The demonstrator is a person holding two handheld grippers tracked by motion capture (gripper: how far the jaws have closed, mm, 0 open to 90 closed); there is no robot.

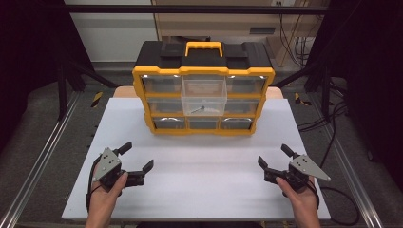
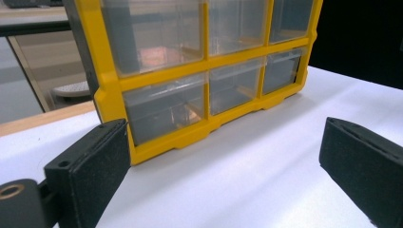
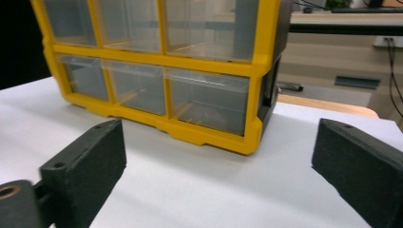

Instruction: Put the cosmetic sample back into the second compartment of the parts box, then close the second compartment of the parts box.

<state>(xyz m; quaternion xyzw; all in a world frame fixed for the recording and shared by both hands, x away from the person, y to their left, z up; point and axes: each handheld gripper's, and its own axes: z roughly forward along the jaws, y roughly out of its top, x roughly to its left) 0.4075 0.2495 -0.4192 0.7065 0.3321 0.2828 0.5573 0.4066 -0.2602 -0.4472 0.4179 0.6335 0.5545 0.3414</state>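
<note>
Well, pulled-out clear drawer (image 1: 204, 96) jutted from organizer (image 1: 203, 71) centre, ahead and between left gripper (image 1: 137, 158) and right gripper (image 1: 273, 156); both gaped empty, about equally near.

The organizer cabinet (image 1: 203, 90) has a glossy yellow plastic frame, a black plastic top with a slight sheen, and clear, smooth plastic drawers (image 1: 204, 96) that catch reflections. The table top (image 1: 199, 161) is a smooth, matt white board, with a bare wood edge (image 2: 43, 121) showing behind it in the left gripper view. The left gripper (image 1: 138, 159) and the right gripper (image 1: 273, 156) carry matt black plastic jaws faced with finely textured dark pads, and each bears 1 matt grey metal-look plate.
</note>
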